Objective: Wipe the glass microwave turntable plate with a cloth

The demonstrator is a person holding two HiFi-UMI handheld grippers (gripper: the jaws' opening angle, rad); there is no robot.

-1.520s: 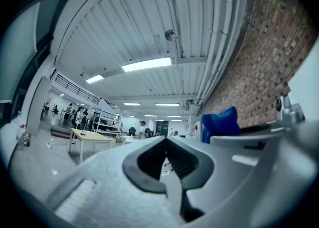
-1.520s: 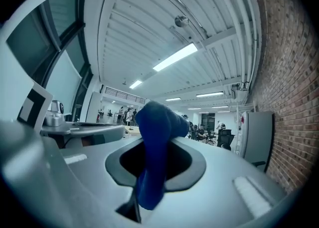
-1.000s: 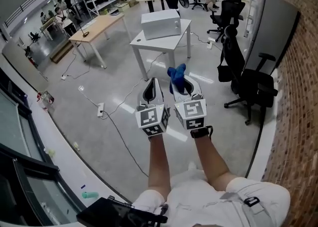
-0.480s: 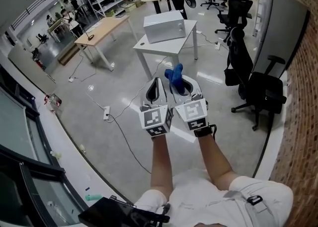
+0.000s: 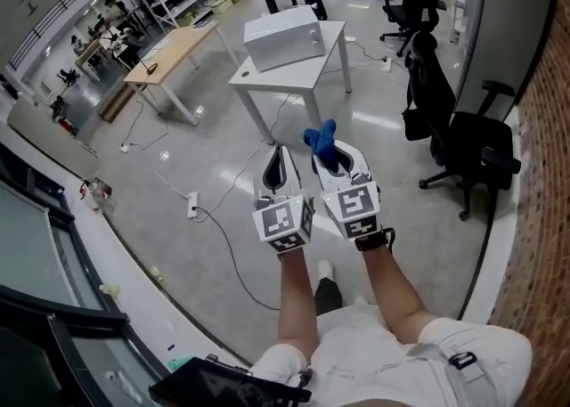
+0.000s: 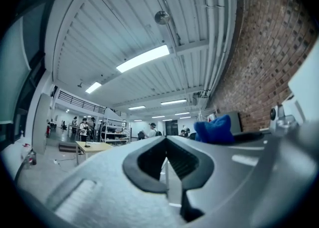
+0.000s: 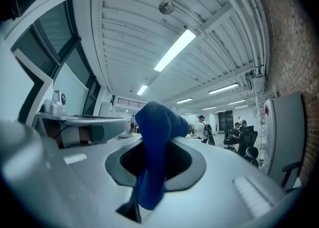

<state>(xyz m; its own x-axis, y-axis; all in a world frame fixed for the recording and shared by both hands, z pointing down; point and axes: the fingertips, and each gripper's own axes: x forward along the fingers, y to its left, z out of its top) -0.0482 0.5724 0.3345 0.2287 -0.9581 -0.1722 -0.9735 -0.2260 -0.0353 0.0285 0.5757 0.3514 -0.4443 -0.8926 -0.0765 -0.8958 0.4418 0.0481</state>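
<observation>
In the head view my right gripper [image 5: 331,154] is shut on a blue cloth [image 5: 321,140] that bunches up out of its jaws. The right gripper view shows the same cloth [image 7: 153,142] pinched between the jaws and hanging down. My left gripper [image 5: 278,158] is held close beside it, shut with nothing in it [image 6: 167,142]; the cloth [image 6: 214,129] shows to its right. Both are held out at waist height over the floor. Ahead stands a white microwave [image 5: 283,36] on a white table [image 5: 307,76]. No glass turntable plate is in view.
Black office chairs [image 5: 463,151] stand at the right along a brick wall [image 5: 545,183]. A wooden table [image 5: 174,51] is at the back left. Cables and a power strip [image 5: 192,210] lie on the floor at the left. People work farther back.
Both grippers stay side by side, the right one still holding the cloth. The view has shifted a little over the floor, and a foot now shows below the arms.
</observation>
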